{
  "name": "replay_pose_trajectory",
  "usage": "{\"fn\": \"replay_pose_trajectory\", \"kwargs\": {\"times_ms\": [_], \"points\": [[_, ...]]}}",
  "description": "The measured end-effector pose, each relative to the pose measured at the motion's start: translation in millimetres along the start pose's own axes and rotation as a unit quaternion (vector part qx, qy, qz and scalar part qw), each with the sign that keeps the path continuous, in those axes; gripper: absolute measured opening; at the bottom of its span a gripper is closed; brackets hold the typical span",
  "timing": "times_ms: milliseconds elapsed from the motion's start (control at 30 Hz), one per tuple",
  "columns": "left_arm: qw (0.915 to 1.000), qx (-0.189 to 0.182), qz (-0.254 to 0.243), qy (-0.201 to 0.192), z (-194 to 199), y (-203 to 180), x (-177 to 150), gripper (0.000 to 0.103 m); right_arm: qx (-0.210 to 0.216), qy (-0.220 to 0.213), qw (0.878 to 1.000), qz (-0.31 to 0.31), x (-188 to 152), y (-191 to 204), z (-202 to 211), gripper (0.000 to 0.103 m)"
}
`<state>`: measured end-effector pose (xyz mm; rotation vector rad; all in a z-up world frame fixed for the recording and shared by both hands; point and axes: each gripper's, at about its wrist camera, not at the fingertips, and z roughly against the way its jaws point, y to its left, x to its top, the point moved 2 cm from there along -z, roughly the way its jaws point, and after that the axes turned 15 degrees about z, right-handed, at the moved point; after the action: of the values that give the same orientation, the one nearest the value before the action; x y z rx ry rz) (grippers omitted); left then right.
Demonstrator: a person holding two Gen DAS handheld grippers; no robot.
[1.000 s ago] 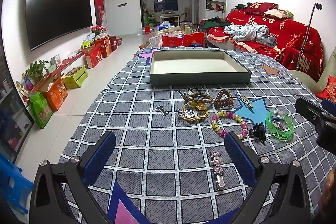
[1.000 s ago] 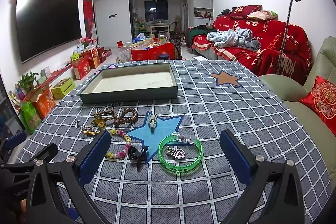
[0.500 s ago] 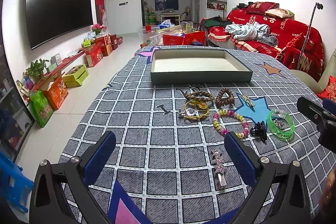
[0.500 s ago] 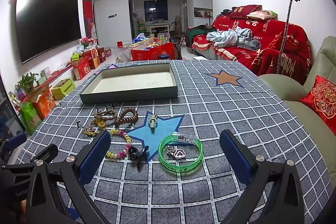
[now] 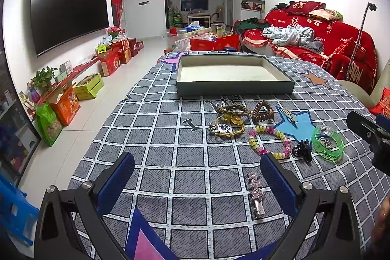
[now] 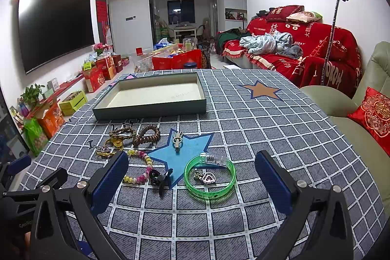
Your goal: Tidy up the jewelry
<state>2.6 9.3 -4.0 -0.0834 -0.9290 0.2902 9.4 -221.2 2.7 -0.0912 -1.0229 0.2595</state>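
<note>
Left wrist view: left gripper (image 5: 197, 177) spread wide and holding nothing, hovering low over a grey checked tablecloth (image 5: 170, 162). Directly ahead, near the right fingertip, a pink star hair clip (image 5: 255, 194) lying flat along the cloth. Farther on, a loose cluster of jewelry: a gold cord bracelet with a silver charm (image 5: 225, 129), a braided brown bracelet (image 5: 232, 109), a coiled brown hair tie (image 5: 262, 111), a pastel beaded bracelet (image 5: 269, 142), a black claw clip (image 5: 302, 149), a green bangle (image 5: 327, 146). Beyond the cluster, an empty shallow tray (image 5: 234, 87), apparently the destination. Probably best to start with the nearest piece: lowering the fingers either side of the hair clip across its narrow width, closing gently, lifting clear before carrying over the pile. Right wrist view: right gripper (image 6: 191, 178) likewise wide apart and empty, aimed at the same green bangle (image 6: 210, 174) lying flat with a heart pendant (image 6: 207, 177) inside its ring and a clear tag touching its far edge. Black claw clip (image 6: 159, 178) just beside the bangle; small wooden clip (image 6: 177, 138) on a blue star patch (image 6: 185, 148). Worth pinching only the bangle's near rim, so as to leave the pendant behind and avoid dragging it. Tray (image 6: 151, 111) well beyond, past the cluster.
</note>
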Motion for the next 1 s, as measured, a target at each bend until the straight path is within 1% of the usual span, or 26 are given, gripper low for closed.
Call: {"fn": "replay_pose_trajectory", "kwargs": {"times_ms": [700,1000], "points": [[0.9999,0.003,-0.003,0.016,-6,-3,-1,0.103,0.004,0.005,1.0,-0.004,-5,7,-4,0.103],[0.9997,0.004,-0.005,0.022,-9,-4,-1,0.103,0.007,0.011,1.0,-0.009,-9,7,-12,0.103]]}}
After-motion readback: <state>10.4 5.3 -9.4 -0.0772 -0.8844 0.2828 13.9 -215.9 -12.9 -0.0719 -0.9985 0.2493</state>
